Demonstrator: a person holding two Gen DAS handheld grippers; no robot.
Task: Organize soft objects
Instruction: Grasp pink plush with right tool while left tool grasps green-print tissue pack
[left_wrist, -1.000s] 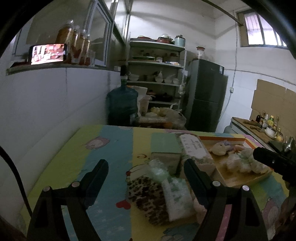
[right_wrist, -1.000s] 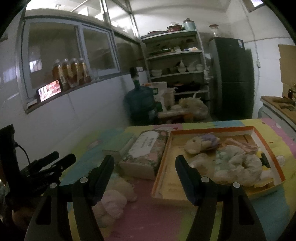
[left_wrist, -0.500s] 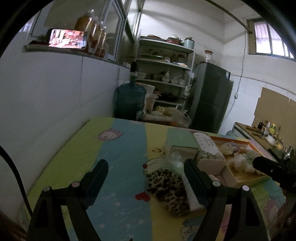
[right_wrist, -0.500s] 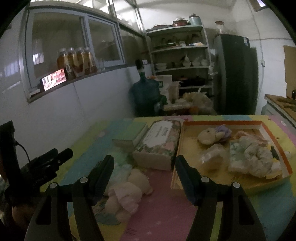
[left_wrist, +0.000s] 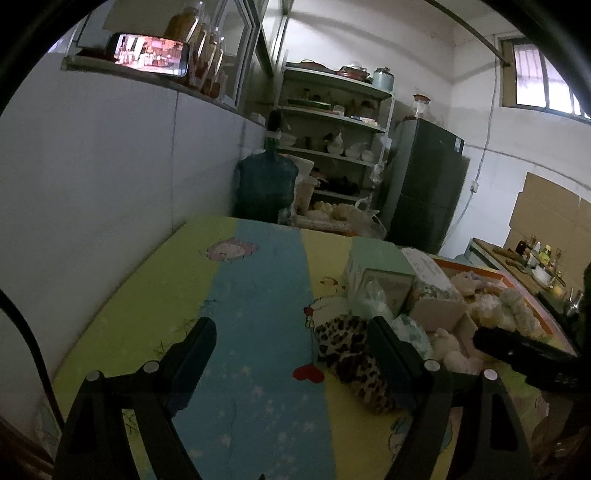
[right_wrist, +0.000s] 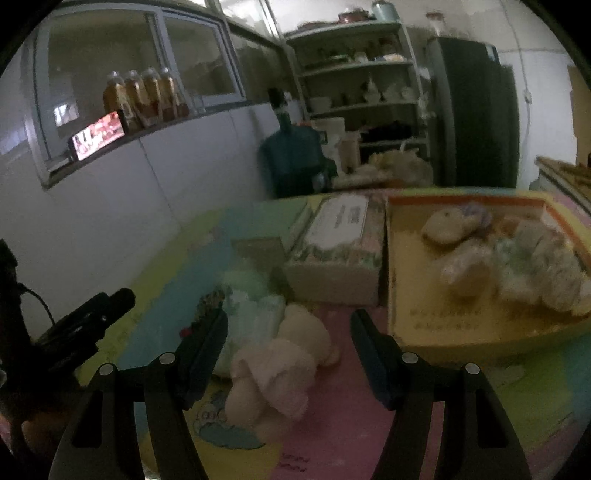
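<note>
A pale pink and cream plush toy (right_wrist: 275, 373) lies on the table between the fingers of my open, empty right gripper (right_wrist: 288, 328). A mint patterned cloth (right_wrist: 255, 314) lies beside it. A leopard-print soft item (left_wrist: 351, 358) lies on the table just left of the right finger of my open, empty left gripper (left_wrist: 291, 347). An orange-rimmed tray (right_wrist: 461, 325) at the right holds several soft toys (right_wrist: 532, 266); it also shows in the left wrist view (left_wrist: 517, 280).
A floral tissue box (right_wrist: 336, 254) and a green box (left_wrist: 376, 269) stand left of the tray. A white wall (left_wrist: 110, 184) runs along the table's left side. A water jug (left_wrist: 266, 188), shelves and a fridge stand beyond the far edge.
Both grippers have pulled back toward the near edge of the table and the objects look farther away. The plush toy now lies between the right gripper's fingers. Both grippers stay open.
</note>
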